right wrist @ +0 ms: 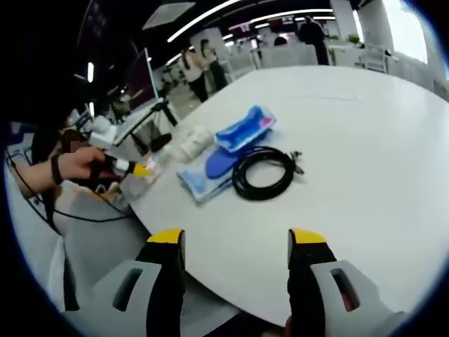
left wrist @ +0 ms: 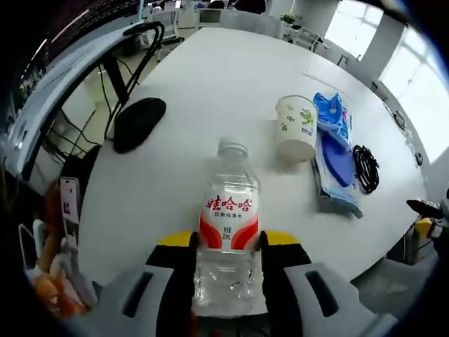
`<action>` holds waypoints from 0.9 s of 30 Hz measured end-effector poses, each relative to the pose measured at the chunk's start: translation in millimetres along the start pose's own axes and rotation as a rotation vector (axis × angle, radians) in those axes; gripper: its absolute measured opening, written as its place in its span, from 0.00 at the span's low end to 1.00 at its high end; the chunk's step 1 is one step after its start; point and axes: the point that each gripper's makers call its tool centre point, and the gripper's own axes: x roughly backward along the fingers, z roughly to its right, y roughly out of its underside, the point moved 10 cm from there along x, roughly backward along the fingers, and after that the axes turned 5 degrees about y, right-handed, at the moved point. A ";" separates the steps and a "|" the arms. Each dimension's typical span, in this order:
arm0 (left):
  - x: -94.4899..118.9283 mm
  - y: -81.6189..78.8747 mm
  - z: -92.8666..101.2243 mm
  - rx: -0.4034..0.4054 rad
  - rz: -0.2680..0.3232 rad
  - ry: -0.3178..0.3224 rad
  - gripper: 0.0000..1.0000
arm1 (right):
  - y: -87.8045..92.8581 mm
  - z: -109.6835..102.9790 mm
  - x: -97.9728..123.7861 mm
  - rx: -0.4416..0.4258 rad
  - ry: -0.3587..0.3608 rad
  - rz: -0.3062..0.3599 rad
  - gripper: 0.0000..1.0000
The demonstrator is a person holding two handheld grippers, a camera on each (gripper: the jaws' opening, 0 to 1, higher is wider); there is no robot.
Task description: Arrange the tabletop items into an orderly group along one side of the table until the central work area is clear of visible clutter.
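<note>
One water bottle [left wrist: 226, 232] — one paper cup [left wrist: 295, 128]

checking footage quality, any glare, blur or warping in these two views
Left gripper view: bright window glare at upper right, table edge bowed by the fisheye, water bottle label sharp. Right gripper view: ceiling strip lights flare, background dim and soft, black cable reasonably crisp, fingers slightly soft.

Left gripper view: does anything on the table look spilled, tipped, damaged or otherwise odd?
Nothing stands out. The water bottle is upright and capped between the left claw jaws. The paper cup stands upright beside the blue bags, with the coiled black cable next to them. No spill shows on the white table.
</note>
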 end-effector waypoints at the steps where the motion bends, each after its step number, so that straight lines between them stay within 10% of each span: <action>1: -1.4 -2.3 -2.5 -0.003 -0.001 0.001 0.36 | 0.0 -0.2 -0.1 0.000 -0.001 0.001 0.57; 27: -20.9 -24.2 1.2 -0.076 -0.140 0.069 0.50 | 9.7 3.2 15.9 -0.026 0.023 0.017 0.58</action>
